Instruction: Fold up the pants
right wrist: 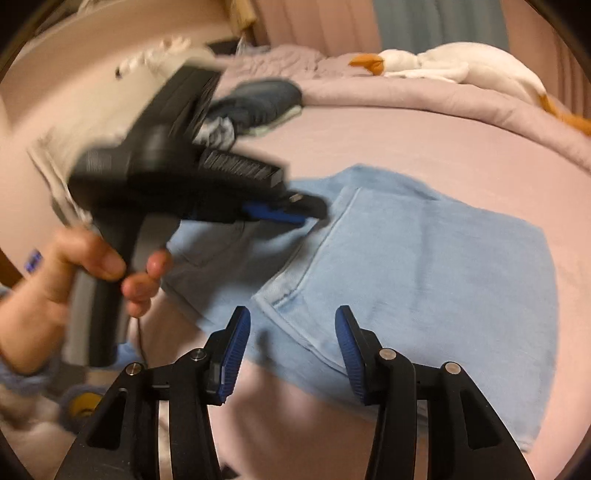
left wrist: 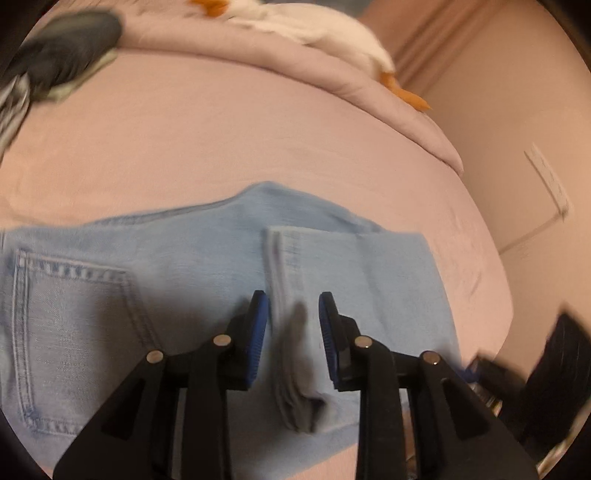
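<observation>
Light blue jeans (left wrist: 184,280) lie folded on the pink bed, back pocket at the left and a leg hem (left wrist: 288,258) laid over the middle. My left gripper (left wrist: 293,306) is open, its jaws either side of the hem edge, holding nothing. In the right wrist view the jeans (right wrist: 424,266) fill the centre and right. My right gripper (right wrist: 291,321) is open just above the near edge of the jeans, empty. The left gripper (right wrist: 291,212), blurred, hovers over the jeans' left part, held by a hand (right wrist: 74,273).
The pink bed sheet (left wrist: 221,140) stretches behind the jeans. A white goose plush toy (left wrist: 317,26) lies on the rumpled blanket at the back. Dark folded clothes (right wrist: 258,103) sit at the far left. The bed edge and wall (left wrist: 535,147) are to the right.
</observation>
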A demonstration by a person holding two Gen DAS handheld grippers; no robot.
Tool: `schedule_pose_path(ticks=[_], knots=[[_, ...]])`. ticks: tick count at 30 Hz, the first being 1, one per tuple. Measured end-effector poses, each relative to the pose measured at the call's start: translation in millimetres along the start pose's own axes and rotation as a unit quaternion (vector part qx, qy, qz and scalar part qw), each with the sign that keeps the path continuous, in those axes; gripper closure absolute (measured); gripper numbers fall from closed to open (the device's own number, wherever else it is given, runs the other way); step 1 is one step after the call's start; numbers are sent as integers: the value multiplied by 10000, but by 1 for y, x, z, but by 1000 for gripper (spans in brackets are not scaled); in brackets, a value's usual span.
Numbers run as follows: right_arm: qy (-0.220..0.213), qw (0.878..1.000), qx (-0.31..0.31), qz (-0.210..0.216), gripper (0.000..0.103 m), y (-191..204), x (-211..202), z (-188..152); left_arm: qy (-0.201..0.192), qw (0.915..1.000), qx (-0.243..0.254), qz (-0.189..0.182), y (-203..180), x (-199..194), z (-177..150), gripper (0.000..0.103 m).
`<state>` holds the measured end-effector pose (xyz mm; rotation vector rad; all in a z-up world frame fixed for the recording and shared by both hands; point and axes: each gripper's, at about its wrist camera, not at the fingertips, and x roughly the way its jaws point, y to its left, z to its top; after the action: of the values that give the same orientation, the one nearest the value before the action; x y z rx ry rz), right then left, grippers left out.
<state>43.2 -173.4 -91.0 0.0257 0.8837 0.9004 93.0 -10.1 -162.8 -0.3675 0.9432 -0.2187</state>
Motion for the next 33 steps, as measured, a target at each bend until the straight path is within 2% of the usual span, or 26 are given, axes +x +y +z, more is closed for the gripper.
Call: schedule_pose_path(ticks=[3, 5, 7, 9, 11, 13, 20, 25, 33], knots=[[-282, 9970, 717, -39, 55, -37, -22, 3, -9, 9984, 540, 150, -24, 1, -10, 75], [-400, 9930, 1056, -334, 55, -56, -30, 2, 29, 9964, 818, 204, -37, 6, -15, 77], [-331, 9857, 1311, -1009, 55, -72, -33, 3, 133, 9936, 1092, 268, -47, 14, -22, 77], [-227, 9800, 1381, -1414, 55, -85, -33, -1, 230, 9907, 1281, 385, -53, 25, -29, 78], [-107, 9779, 1423, -1530, 55, -87, -30, -6, 401, 9883, 1390, 477, -55, 35, -35, 78], [137, 9768, 1477, -1546, 55, -93, -20, -16, 514, 9856, 1492, 613, -53, 41, -44, 80], [267, 9762, 1396, -1637, 55, -87, -18, -10, 485, 9833, 1601, 711, -52, 38, -51, 81], [139, 9776, 1496, -1477, 55, -92, -15, -2, 483, 9834, 1603, 700, -55, 35, -50, 80], [-8, 9706, 1482, -1895, 55, -111, 8, 32, 475, 9829, 1650, 661, -54, 33, -52, 79]])
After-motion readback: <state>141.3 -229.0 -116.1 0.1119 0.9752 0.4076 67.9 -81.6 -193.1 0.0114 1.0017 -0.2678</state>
